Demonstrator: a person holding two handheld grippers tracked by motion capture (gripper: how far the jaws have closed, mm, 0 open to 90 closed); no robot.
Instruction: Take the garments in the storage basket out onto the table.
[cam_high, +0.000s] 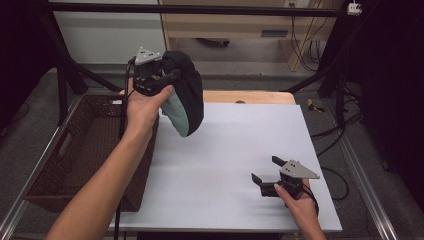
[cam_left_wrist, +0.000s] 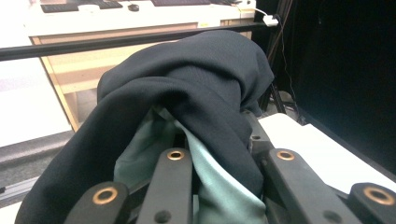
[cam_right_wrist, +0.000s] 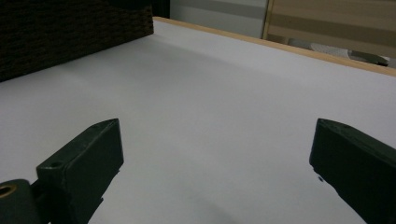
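My left gripper (cam_high: 167, 75) is raised above the table's far left corner, shut on a bunched dark cloth with a pale green lining (cam_high: 186, 97). The cloth hangs off the jaws to the right and dangles over the white table top (cam_high: 230, 150). In the left gripper view the dark cloth (cam_left_wrist: 187, 88) drapes over both jaws and hides their tips, its green lining (cam_left_wrist: 210, 186) showing between them. My right gripper (cam_high: 265, 170) rests low near the table's front right, open, with nothing between its fingers (cam_right_wrist: 84, 158).
A brown wicker basket (cam_high: 75, 150) stands along the table's left side, just below the left hand; its woven wall (cam_right_wrist: 70, 32) shows beyond the right gripper. A black frame bar (cam_high: 200, 9) crosses overhead at the back. Cables lie on the floor to the right.
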